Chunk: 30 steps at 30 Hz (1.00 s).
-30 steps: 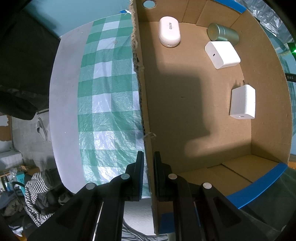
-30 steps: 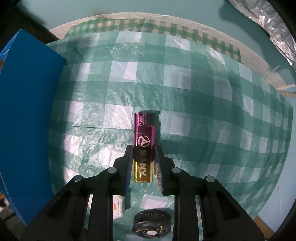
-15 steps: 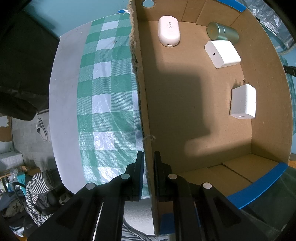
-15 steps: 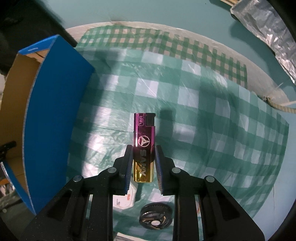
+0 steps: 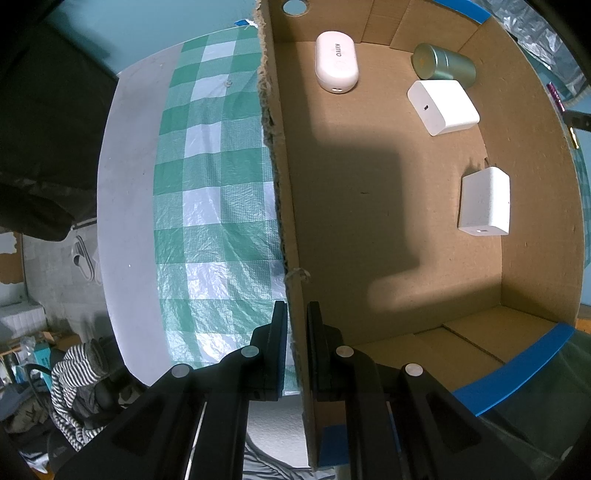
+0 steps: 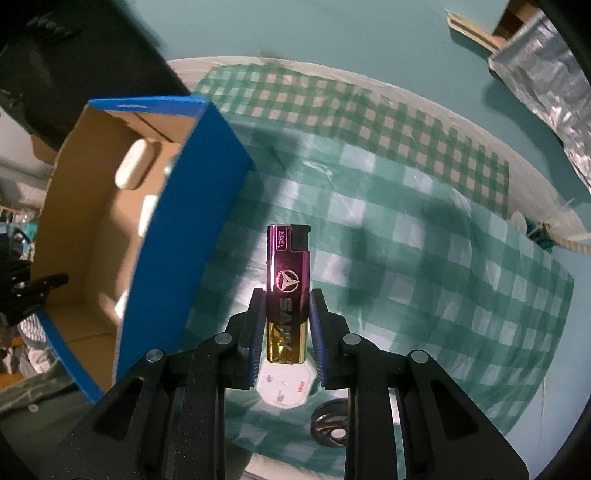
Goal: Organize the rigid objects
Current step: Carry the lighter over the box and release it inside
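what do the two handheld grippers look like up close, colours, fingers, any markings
Both are matte black plastic. The left gripper and right gripper each have two angular, faceted fingers with round silver rivets at the joints. The inner pads are edged blue, ribbed on the right one. No cables, markings or sleeves are visible.

Lived-in room of a home, used as an improvised work spot. Bench (image 5: 122,206) is round-edged and white, covered by a thin green-and-white checked plastic cloth (image 5: 218,206). Teal floor (image 6: 369,33) around it. Past the bench's edge, on the floor: a heap of clothing with a striped garment (image 5: 70,384), a pair of white slippers (image 5: 83,258) on pale tiling, small cartons and clutter at the side. Crinkled silver foil sheeting (image 6: 546,85) lies off to one side. An open cardboard box (image 5: 406,229) with blue outer faces stands on the bench.
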Available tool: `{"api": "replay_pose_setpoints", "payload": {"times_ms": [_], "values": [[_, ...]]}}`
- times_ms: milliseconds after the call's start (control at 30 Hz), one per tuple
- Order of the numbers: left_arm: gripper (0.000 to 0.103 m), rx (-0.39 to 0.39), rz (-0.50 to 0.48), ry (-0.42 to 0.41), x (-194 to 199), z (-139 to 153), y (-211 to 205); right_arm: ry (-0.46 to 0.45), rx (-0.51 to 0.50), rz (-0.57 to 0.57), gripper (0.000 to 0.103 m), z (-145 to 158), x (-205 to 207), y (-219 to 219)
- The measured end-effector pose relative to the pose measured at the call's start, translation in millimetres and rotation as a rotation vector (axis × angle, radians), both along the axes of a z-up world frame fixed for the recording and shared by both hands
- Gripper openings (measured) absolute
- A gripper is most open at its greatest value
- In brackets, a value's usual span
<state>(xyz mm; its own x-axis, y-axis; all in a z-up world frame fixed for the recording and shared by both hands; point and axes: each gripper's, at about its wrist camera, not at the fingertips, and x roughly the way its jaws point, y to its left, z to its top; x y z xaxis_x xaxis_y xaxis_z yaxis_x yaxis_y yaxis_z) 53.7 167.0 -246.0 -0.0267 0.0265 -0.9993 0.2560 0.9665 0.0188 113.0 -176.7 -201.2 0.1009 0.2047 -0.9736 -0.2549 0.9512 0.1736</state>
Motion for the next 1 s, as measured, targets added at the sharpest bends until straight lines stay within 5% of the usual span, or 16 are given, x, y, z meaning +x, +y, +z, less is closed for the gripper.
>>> {"api": "replay_pose_setpoints", "payload": {"times_ms": [533,1000], "values": [[0.01,-0.002,-0.001,0.001,0.3,-0.6,-1.1,-0.06,0.054,0.138,0.023,45.5,10.0,58.8],[0.01,-0.003,-0.001,0.002,0.3,-1.5,-2.3,-0.058,0.043,0.257,0.023,40.0,21.4,119.3]]}}
